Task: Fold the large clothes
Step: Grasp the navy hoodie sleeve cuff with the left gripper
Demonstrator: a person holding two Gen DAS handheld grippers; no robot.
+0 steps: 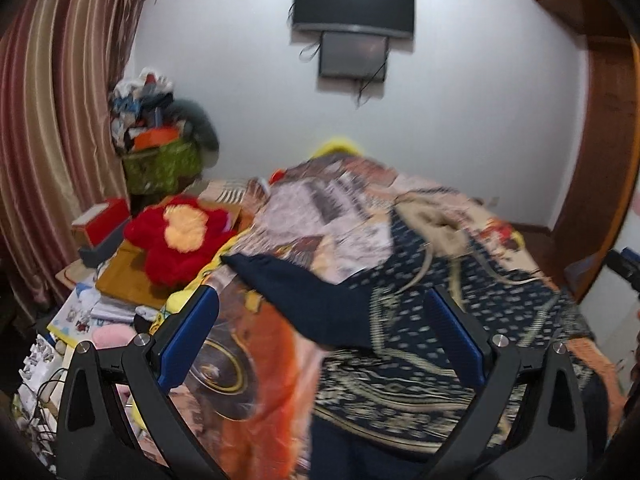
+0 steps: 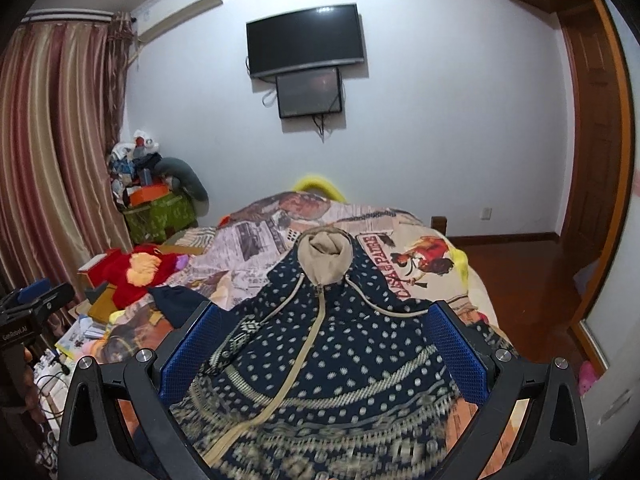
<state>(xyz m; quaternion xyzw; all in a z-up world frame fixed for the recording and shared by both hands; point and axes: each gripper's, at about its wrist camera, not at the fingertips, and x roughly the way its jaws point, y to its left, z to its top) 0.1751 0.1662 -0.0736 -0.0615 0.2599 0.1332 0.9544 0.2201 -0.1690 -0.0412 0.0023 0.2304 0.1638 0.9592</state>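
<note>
On the bed (image 2: 420, 256), the dark spotted hoodie (image 2: 332, 352) lies flat, hood at 12 o'clock. No fold shows yet. The left gripper (image 1: 320, 340) and right gripper (image 2: 324, 348) gape wide, holding nothing.

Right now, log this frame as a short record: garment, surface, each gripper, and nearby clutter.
garment: navy patterned hooded jacket, zipped, beige hood at the far end, spread front-up
surface: bed with printed bedspread
sleeve: dark sleeve stretched out to the left
left gripper: open, above the jacket, empty
right gripper: open, above the jacket, empty
clutter: red plush toy beside the bed
</note>
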